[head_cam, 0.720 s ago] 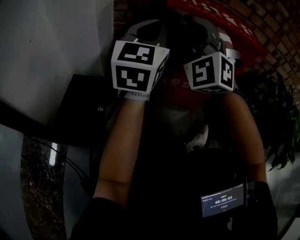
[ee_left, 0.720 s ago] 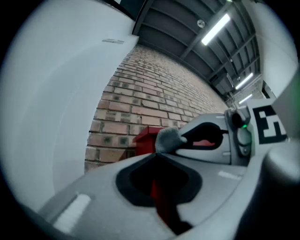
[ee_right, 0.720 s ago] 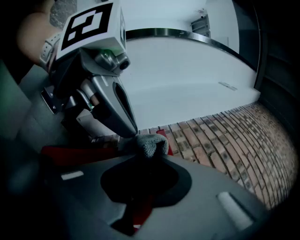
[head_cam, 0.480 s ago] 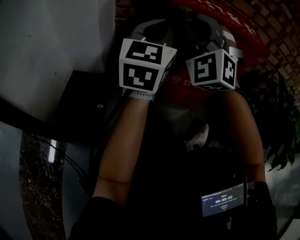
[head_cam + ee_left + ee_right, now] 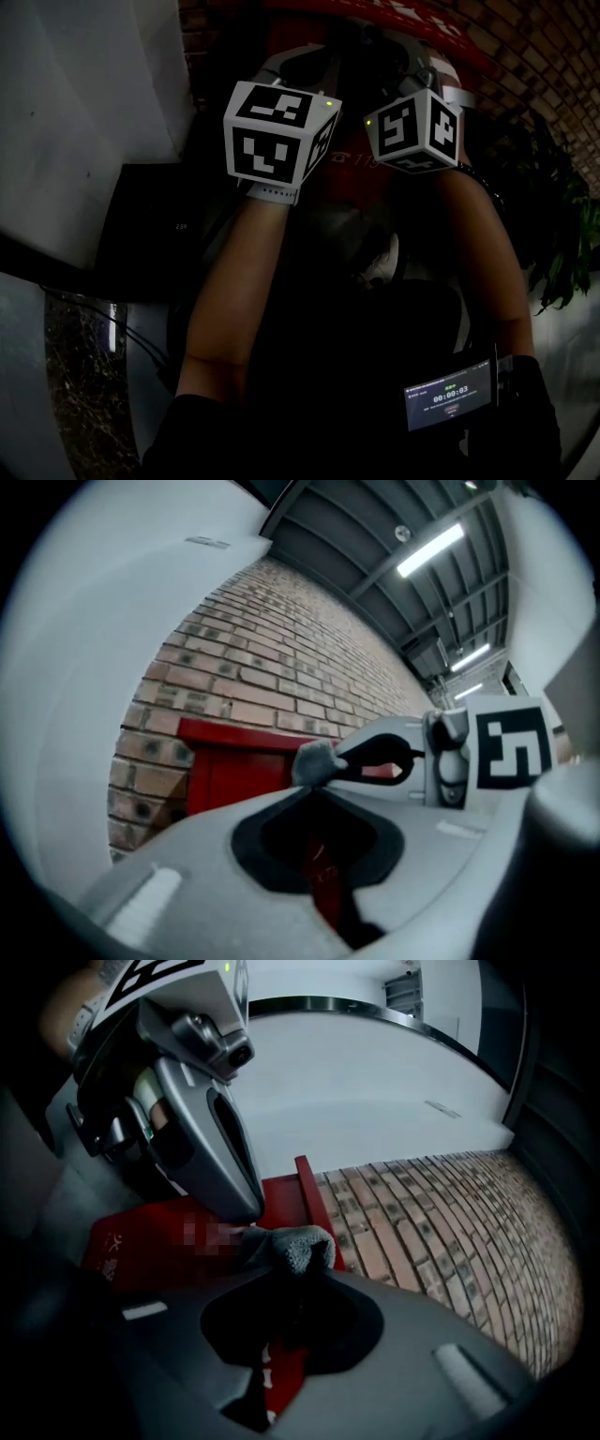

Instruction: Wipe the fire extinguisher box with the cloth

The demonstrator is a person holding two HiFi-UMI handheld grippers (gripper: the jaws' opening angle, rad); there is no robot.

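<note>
Left fingers: I read my left gripper [image 5: 309,788] in its own view as closed, tips together with nothing between them.
Right fingers: my right gripper [image 5: 290,1265] is clamped on the grey cloth [image 5: 296,1245], and a bunched tuft sticks out past the tips.
Grippers together: they sit side by side and close. The left gripper's tips come in just beside the cloth, and I cannot tell whether they touch it.
Fire extinguisher box: the red box [image 5: 236,782] is straight ahead of both grippers, set against the brick wall [image 5: 281,649]. White characters show on its front, partly under a mosaic patch.
Cloth against box: the tuft sits in front of the box near its upper edge, and I cannot confirm contact from any view.
Head view: very dark. Both marker cubes and my forearms reach toward the box.
Around: a black box [image 5: 150,225] lies low on my left, a leafy plant [image 5: 555,234] is on my right, and a small lit timer screen [image 5: 450,403] is near my right elbow.
</note>
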